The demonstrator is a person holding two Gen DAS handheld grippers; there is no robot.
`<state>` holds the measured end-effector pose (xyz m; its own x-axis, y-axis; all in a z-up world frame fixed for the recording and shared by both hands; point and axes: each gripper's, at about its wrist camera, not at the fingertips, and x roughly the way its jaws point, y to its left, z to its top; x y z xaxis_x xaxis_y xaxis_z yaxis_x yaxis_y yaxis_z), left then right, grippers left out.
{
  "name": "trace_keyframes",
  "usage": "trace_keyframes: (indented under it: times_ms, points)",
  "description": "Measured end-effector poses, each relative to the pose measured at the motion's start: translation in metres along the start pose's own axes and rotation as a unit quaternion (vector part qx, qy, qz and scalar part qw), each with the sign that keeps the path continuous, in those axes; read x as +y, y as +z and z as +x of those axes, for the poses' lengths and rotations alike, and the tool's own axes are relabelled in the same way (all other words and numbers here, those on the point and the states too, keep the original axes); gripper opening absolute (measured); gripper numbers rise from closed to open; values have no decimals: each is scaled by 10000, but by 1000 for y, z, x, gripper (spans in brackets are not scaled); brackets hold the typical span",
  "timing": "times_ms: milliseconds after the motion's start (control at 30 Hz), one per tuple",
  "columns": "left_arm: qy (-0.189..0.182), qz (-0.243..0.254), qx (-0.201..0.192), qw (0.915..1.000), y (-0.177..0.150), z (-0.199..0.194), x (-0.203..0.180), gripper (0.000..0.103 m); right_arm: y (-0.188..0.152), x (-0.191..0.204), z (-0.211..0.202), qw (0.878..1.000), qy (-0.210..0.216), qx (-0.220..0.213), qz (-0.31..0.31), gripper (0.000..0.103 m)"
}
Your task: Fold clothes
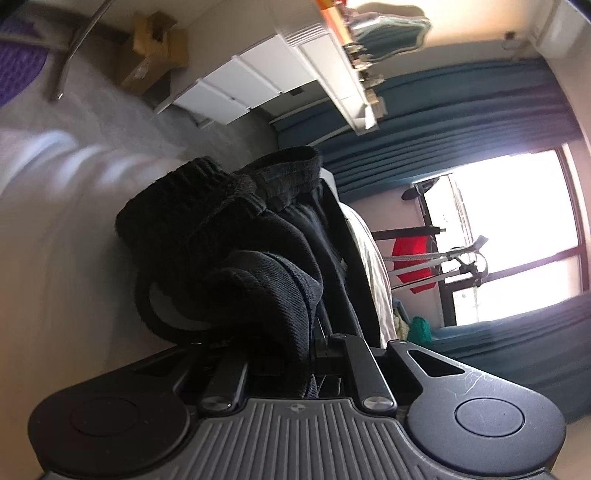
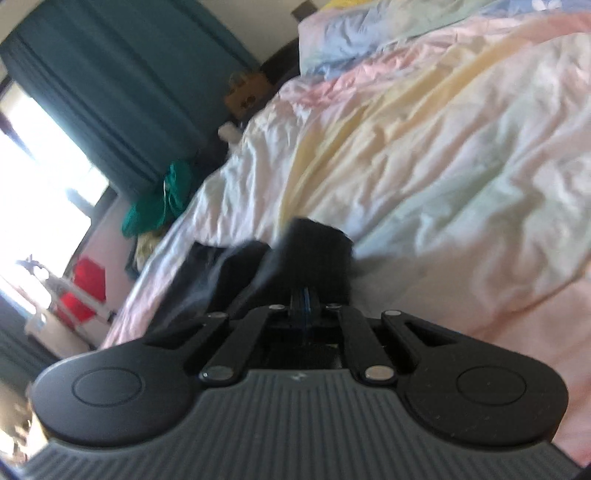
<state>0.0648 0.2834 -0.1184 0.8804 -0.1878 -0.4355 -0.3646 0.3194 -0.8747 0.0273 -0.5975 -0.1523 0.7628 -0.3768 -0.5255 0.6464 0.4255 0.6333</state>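
Note:
A black garment (image 1: 236,236) with a ribbed elastic band hangs bunched in front of the left wrist camera. My left gripper (image 1: 306,314) is shut on its fabric, which hides the fingertips, and the view is rolled on its side. My right gripper (image 2: 306,273) is shut on another part of the same black garment (image 2: 236,273), just above a pastel striped bed cover (image 2: 443,155). The cloth hides the right fingertips too.
The bed cover fills the right wrist view, with a folded quilt (image 2: 388,29) at its far end. Teal curtains (image 1: 461,122) frame a bright window (image 1: 517,229). A white drawer unit (image 1: 258,81), a cardboard box (image 1: 151,51) and a red cloth on a rack (image 1: 413,262) stand around the room.

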Motion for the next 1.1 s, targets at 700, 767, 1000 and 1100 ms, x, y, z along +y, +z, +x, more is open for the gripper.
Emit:
trace_keyframes:
  times_ms: [700, 767, 1000, 1100]
  points:
    - [359, 239, -161, 9989, -4, 2, -2, 11, -40, 51, 60, 9884, -502, 712, -1242, 73]
    - [407, 359, -236, 9982, -4, 5, -6, 11, -42, 55, 64, 9872, -558, 600, -1369, 56]
    - [363, 649, -373, 9965, -5, 5, -18, 10, -38, 67, 44, 9892, -583, 27, -1347, 7]
    - [173, 663, -499, 9964, -4, -4, -19, 9, -31, 65, 20, 9940, -369, -308, -986, 6]
